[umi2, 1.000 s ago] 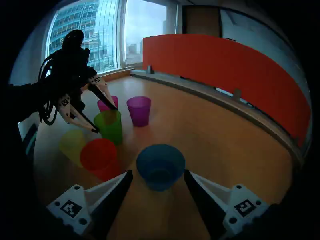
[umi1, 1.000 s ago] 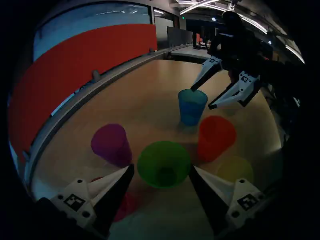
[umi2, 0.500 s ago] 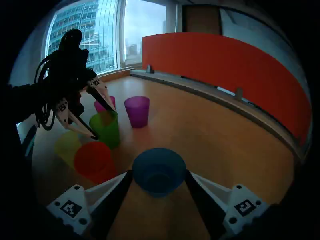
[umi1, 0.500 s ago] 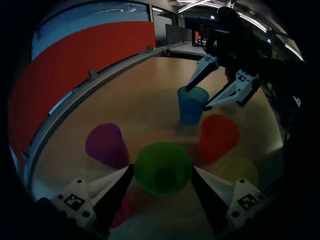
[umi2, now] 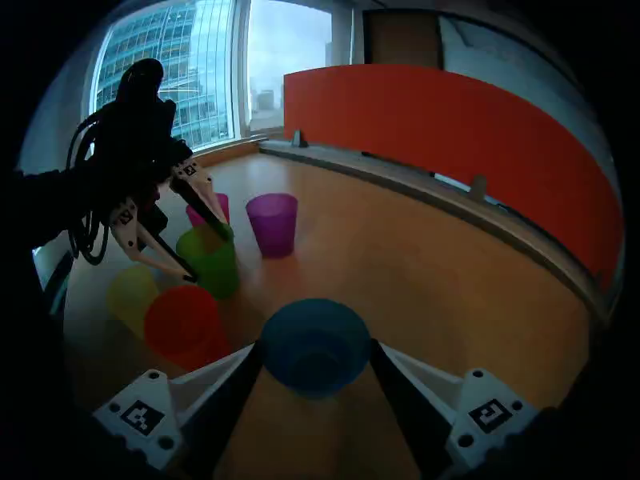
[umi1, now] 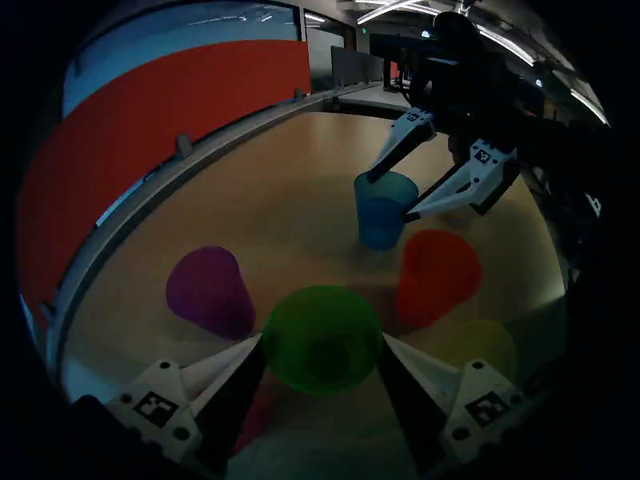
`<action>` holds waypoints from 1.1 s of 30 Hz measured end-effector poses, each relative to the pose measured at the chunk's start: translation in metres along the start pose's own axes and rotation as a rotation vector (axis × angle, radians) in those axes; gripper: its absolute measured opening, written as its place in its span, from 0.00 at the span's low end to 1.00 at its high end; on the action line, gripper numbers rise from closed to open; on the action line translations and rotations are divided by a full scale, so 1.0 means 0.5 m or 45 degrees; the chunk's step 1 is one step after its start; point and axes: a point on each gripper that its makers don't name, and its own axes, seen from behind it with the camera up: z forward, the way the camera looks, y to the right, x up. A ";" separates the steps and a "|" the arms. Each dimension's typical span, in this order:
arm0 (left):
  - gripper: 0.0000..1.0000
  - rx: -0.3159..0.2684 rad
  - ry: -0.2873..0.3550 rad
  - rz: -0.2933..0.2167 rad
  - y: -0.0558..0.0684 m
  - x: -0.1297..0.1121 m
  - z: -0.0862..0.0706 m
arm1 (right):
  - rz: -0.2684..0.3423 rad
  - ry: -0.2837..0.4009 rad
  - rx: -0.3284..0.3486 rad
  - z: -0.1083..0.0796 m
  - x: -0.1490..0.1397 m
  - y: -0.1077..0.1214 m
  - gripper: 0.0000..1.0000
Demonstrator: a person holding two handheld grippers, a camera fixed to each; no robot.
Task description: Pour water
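Observation:
A green cup (umi1: 324,364) stands upright on the wooden table (umi1: 304,200), between the fingers of my left gripper (umi1: 321,336), which is open with its tips level with the cup's sides. A blue cup (umi2: 314,364) stands between the fingers of my right gripper (umi2: 316,345), also open and close on both sides. In the left gripper view, the right gripper (umi1: 387,198) straddles the blue cup (umi1: 380,216). In the right gripper view, the left gripper (umi2: 209,256) straddles the green cup (umi2: 210,264). I cannot see water in either cup.
A purple cup (umi1: 208,290), a red cup (umi1: 436,272) and a yellow cup (umi1: 484,352) stand close around the green one. A pink cup (umi2: 204,210) is behind it. An orange partition (umi2: 480,136) runs along the table's far edge. Open tabletop (umi2: 448,304) lies toward the partition.
Both grippers have moved forward, so the green and blue cups now sit deeper between their fingers. The finger spread looks unchanged, and no cup has moved.

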 end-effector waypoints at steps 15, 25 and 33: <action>0.89 0.003 0.000 0.002 0.000 -0.001 -0.001 | -0.003 0.000 -0.004 0.014 -0.005 0.002 0.99; 0.89 0.007 0.001 0.002 -0.002 0.001 -0.003 | -0.024 0.008 -0.007 0.018 -0.004 0.001 0.93; 0.88 0.015 0.012 0.003 -0.006 0.006 -0.008 | -0.019 0.015 -0.016 0.010 -0.001 0.007 0.92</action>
